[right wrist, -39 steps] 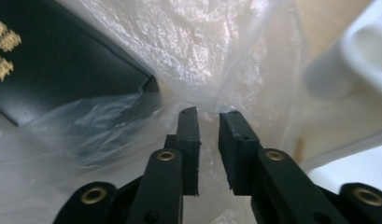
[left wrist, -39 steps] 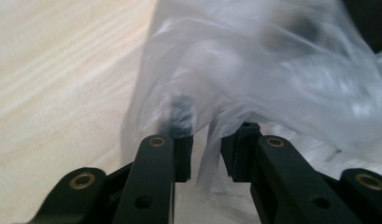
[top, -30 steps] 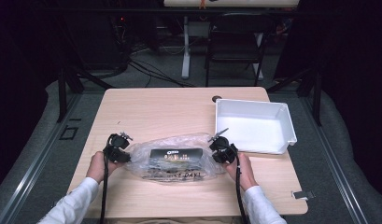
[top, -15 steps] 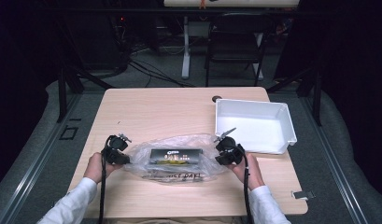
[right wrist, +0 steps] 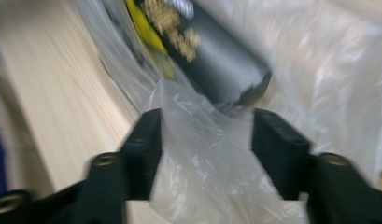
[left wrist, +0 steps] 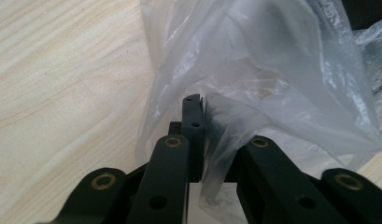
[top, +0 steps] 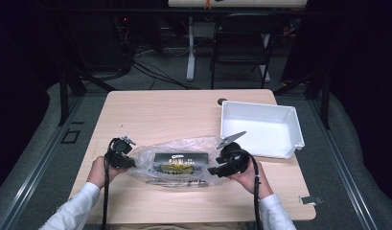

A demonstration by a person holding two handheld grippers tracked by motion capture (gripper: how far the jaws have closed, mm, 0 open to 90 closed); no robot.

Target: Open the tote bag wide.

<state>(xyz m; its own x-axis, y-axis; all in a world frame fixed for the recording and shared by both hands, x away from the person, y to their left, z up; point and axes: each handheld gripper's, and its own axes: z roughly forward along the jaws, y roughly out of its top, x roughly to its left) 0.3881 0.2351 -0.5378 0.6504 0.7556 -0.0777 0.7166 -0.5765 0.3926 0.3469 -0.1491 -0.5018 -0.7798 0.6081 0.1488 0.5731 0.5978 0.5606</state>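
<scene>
The left hand-held gripper pinches the plastic bag; the right hand-held gripper has just been opening, film seemingly loose between its jaws, and must regrip.

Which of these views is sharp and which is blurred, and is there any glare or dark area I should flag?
Right gripper view: motion-blurred throughout, the dark box and plastic bag smeared. Left gripper view: sharp on the wood grain and the bag film pinched in the left gripper. High view: table evenly lit, surroundings nearly black, soft sheen on the bag, white tray bright but not blown out.
</scene>
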